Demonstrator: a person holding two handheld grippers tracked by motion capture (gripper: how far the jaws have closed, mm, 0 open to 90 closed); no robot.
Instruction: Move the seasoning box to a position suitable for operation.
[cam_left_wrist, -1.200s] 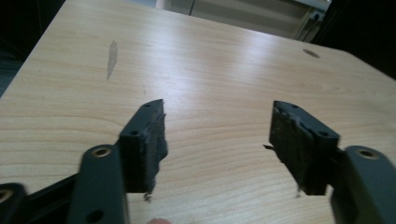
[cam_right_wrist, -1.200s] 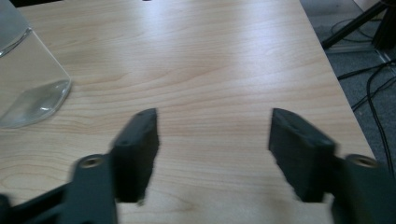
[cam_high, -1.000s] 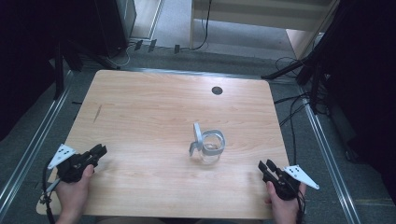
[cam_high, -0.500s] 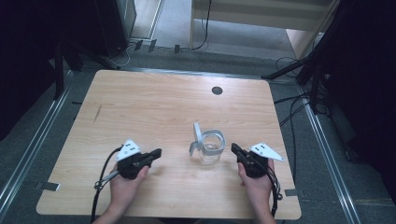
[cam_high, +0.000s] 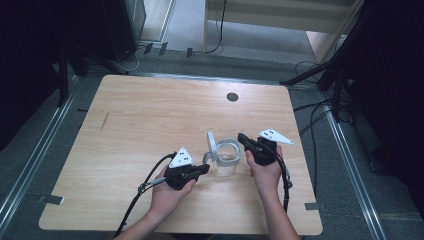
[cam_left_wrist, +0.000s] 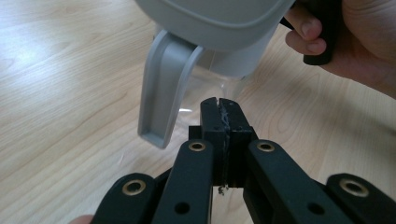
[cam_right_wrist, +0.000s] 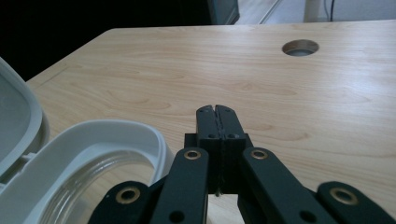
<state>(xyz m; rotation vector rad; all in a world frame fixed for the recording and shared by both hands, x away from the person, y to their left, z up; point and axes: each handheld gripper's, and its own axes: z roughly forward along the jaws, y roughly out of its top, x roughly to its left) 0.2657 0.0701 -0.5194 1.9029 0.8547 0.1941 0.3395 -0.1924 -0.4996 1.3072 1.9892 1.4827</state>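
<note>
Item: clear jug (cam_high: 226, 159) with grey rim, grey handle (cam_left_wrist: 163, 88) and hinged lid (cam_high: 211, 143) standing open. Location: on the bench, toward the near edge, slightly right of the middle, upright.

Left tongs (cam_high: 202, 169): jaws pressed together, empty, tips just beside the jug's handle on its left side. In the left gripper view the shut tips sit (cam_left_wrist: 223, 108) just beside the handle's lower end, near but apart from it.

Right tongs (cam_high: 242, 137): jaws pressed together, empty, at the jug's right side, level with the rim (cam_right_wrist: 116, 135).

Change noted: a second ago both tongs lay near the bench's near corners, well apart from the jug; both have since travelled inward and now flank it.

Assessment: approach looks complete, grasp not begun. Either pair must spread before it can take the handle, rim or lid.

Other: cable hole (cam_high: 232, 97) near the far edge.
</note>
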